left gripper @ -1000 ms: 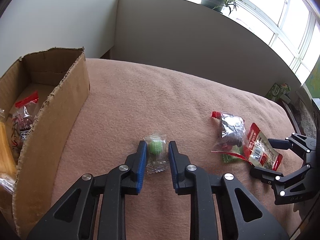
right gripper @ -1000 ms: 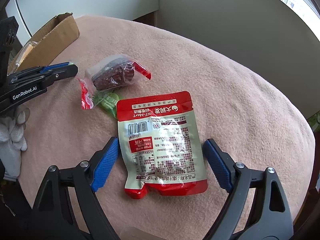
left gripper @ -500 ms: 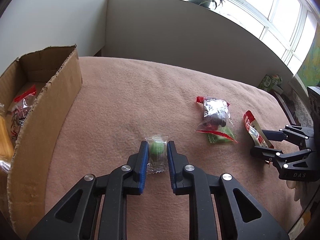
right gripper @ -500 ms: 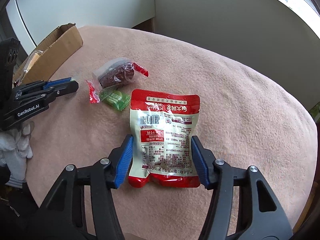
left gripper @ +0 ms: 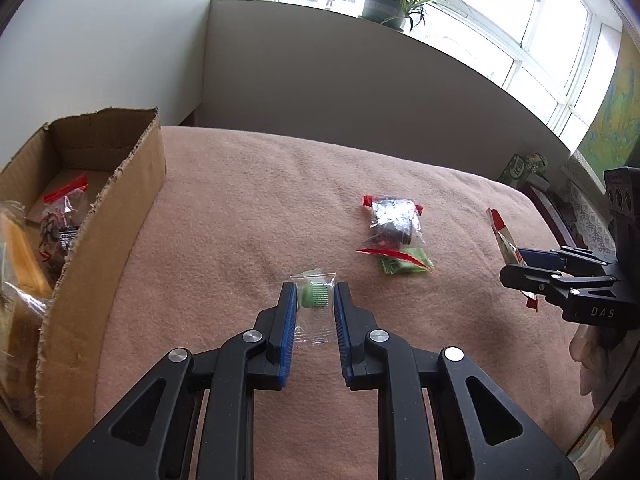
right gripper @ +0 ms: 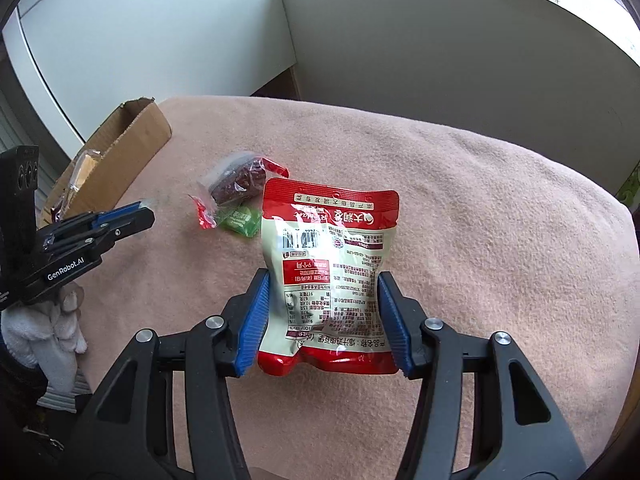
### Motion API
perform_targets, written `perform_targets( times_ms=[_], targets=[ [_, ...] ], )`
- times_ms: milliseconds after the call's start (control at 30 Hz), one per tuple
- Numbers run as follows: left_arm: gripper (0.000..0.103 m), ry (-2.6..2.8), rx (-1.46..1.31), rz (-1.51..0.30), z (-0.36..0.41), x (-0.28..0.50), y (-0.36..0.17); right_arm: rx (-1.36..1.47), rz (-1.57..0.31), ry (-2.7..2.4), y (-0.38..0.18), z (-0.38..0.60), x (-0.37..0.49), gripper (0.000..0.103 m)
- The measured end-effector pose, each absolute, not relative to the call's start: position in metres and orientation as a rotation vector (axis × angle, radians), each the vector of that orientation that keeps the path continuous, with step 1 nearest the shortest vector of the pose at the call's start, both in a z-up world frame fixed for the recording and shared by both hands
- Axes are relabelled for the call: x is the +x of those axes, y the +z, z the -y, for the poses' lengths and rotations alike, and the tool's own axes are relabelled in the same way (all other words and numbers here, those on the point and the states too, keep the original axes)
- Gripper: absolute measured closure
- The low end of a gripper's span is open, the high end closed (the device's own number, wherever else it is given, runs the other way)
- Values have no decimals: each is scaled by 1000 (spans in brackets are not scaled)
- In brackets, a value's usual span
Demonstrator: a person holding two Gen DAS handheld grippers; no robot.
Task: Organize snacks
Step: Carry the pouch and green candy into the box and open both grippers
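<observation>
My left gripper is shut on a small clear packet with a green candy and holds it above the pink blanket. My right gripper is shut on a red and cream snack pouch, lifted off the blanket; the pouch shows edge-on in the left wrist view. A clear bag of dark snacks with red ends and a green packet lie on the blanket between the grippers. The cardboard box stands at the left with several packets inside.
A grey partition runs behind the blanket, with a potted plant on the sill. Green boxes sit past the right edge. A white gloved hand holds the left gripper.
Both grippers have risen with their packets. The right gripper closed on the red pouch and lifted it off the blanket.
</observation>
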State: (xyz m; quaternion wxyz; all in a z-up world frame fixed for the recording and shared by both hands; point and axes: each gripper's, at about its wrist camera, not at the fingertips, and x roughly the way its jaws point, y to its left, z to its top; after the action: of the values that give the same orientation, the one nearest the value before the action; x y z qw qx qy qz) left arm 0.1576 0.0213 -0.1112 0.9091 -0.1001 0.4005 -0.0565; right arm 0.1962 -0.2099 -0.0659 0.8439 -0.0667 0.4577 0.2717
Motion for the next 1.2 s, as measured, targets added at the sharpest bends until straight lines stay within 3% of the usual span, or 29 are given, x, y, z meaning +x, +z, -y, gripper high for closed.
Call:
perform_targets(
  times_ms=[600,1200],
  targets=[
    [86,-31,-252,-664,-84,97,-52,-148,-808,738,15,132,176,48],
    [86,167,-332,-626,-173,57,-57,-251,-828,924,5,-50,183,47]
  ],
)
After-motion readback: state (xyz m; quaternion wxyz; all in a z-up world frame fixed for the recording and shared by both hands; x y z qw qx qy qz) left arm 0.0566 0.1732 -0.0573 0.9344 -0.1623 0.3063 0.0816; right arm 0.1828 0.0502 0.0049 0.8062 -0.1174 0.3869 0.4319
